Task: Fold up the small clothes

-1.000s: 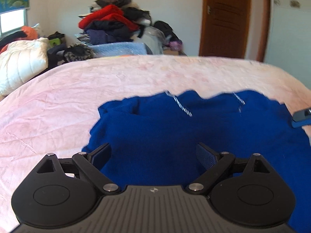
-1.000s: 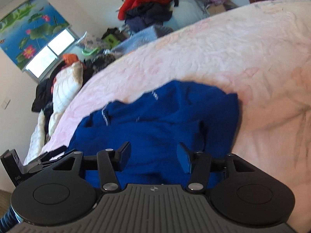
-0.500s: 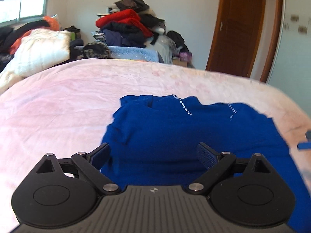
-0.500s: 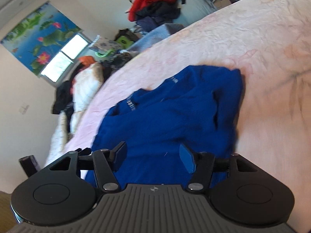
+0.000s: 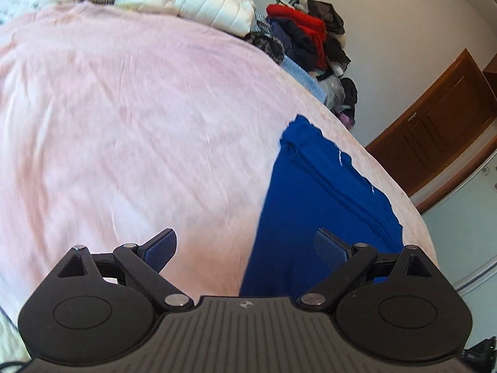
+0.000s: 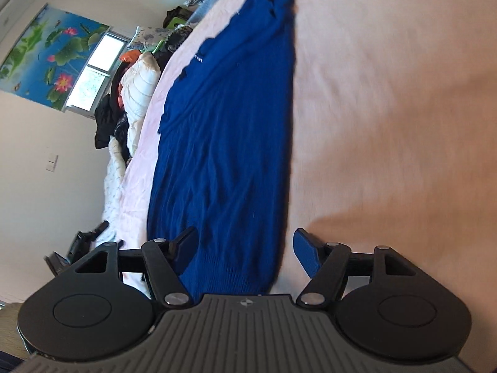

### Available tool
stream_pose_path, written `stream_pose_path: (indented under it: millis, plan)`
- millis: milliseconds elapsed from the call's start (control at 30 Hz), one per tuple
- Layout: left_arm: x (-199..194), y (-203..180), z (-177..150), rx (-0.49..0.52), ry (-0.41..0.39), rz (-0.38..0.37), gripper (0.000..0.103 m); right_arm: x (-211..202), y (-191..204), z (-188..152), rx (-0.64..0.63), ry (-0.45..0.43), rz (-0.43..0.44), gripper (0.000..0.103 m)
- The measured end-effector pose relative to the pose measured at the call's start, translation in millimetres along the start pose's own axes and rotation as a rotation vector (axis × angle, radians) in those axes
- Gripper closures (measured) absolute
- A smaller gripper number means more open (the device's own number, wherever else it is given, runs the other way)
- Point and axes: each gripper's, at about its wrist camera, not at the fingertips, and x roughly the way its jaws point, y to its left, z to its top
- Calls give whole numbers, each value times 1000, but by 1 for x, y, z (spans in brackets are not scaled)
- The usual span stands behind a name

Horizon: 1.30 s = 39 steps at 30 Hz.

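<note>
Item: blue sweater (image 6: pixel 230 143), one piece, laid out on the pink bed cover (image 5: pixel 124 118); in the right wrist view it is seen as a long strip running away from the camera, apparently already doubled lengthwise, though the layers cannot be counted

Position: the ribbed hem (image 6: pixel 230 273) is seen nearest the right tool (image 6: pixel 245 248); the far end is bunched toward the top of the view, with small white lettering (image 6: pixel 198 59) on its left side. In the left wrist view the sweater (image 5: pixel 316 205) is seen to the right of centre, one long edge lying between the fingers of the left tool (image 5: pixel 245 248)

Tools: both are spread wide, nothing pinched; whether either touches the cloth cannot be told

Handling, as judged: a soft, limp knit of light to middling weight, not fragile. It is expected to sag and stretch if lifted by a single point, and to drag on the cover instead of sliding freely. Thin edges are likely to slip out unless all layers are caught

Hold, as advised: the two corners of the ribbed hem, one per tool, the rib being the firmest part; the hem could then be carried toward the bunched end

Surroundings: white quilt (image 5: pixel 211 3), heap of clothes (image 5: pixel 307 31), wooden door (image 5: pixel 441 124), flower blind (image 6: pixel 49 56)
</note>
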Motion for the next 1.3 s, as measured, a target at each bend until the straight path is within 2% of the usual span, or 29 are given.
stream_pose_path:
  millis: [133,200,300,367,500,633,767,800,833,867,900,933,1033,1067,1100,1133,1167,1233,1300]
  plan:
    - [8,1,-32,12,101,-21,7,10,4,-17,10,21,34,33]
    - [12,2,-43,-6,141,-54,7,11,9,-20,2,18,34,33]
    - [12,3,-48,-44,172,-101,7,10,13,-24,7,29,43,34]
    - [15,9,-47,-105,228,-162,7,8,13,-26,17,27,52,34]
    - [19,13,-49,-182,297,-243,7,9,2,-31,91,33,106,37]
    - [25,14,-53,-235,315,-257,7,19,-6,-36,132,64,131,51]
    - [30,11,-49,-228,324,-269,8,22,-9,-36,159,65,163,51]
    - [32,9,-49,-215,325,-258,12,22,-10,-34,170,62,171,52]
    - [34,6,-49,-196,333,-242,28,23,-11,-34,180,59,177,53]
    - [37,3,-49,-171,345,-223,54,23,-12,-33,186,55,182,54]
    - [40,-1,-49,-133,361,-194,73,24,-13,-34,191,51,188,56]
    - [43,-4,-50,-103,375,-171,74,25,-13,-34,193,50,190,58]
    - [44,-6,-52,-90,371,-174,75,27,-13,-38,176,54,185,64]
    - [44,-7,-52,-79,369,-171,79,29,-13,-38,175,55,183,65]
    - [43,-7,-53,-73,369,-165,80,30,-13,-39,175,52,177,72]
    - [43,-6,-53,-70,372,-166,84,32,-13,-39,170,55,166,85]
    - [43,-6,-54,-68,376,-168,91,34,-13,-40,168,56,162,91]
    - [44,-6,-55,-65,378,-160,94,38,-11,-41,145,55,127,93]
    - [43,-5,-55,-57,371,-156,97,39,-7,-42,124,51,130,93]
